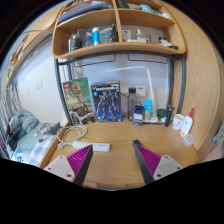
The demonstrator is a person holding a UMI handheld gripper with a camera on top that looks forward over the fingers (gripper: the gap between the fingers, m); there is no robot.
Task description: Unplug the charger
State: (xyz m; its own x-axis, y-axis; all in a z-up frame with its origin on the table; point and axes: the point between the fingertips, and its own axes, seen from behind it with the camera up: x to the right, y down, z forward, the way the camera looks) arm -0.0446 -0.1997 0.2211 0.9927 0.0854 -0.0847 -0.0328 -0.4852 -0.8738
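A white power strip (87,147) lies on the wooden desk (120,160), just ahead of my left finger. White cables (68,134) coil behind it toward the left. I cannot tell a charger apart from the strip at this distance. My gripper (112,165) is open and empty above the desk, its two fingers with magenta pads (68,162) spread wide. Bare desk shows between them.
Two boxes with robot pictures (92,100) stand against the back wall. Bottles and small items (145,108) stand to their right. A white bottle (186,124) is at the far right. Shelves (110,30) hang above. A bed with bedding (25,135) is at the left.
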